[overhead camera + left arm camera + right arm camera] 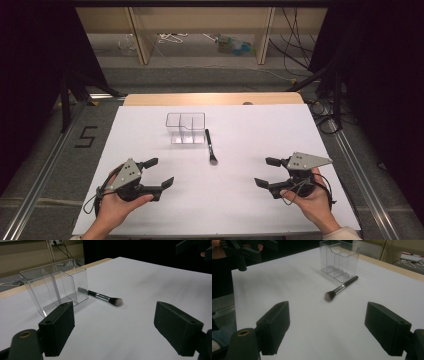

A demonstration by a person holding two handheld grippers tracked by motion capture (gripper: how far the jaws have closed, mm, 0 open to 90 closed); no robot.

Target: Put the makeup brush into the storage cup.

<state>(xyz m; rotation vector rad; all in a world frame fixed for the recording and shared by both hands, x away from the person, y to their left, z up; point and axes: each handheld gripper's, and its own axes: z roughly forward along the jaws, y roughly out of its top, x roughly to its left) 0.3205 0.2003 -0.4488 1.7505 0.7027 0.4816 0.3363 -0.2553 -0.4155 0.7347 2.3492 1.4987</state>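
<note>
A makeup brush with a black handle and dark bristles lies flat on the white table, just right of a clear plastic organizer with dividers. In the left gripper view the brush lies beside the organizer, bristles toward me. From the right gripper view the brush points its bristles at me, with the organizer behind it. My left gripper is open near the front left, nothing between its jaws. Over at the front right, the right gripper is open and empty too.
A wooden table edge runs behind the white sheet. Metal rails flank the table on the floor, where a "5" is marked at left. Shelving legs and cables stand far behind.
</note>
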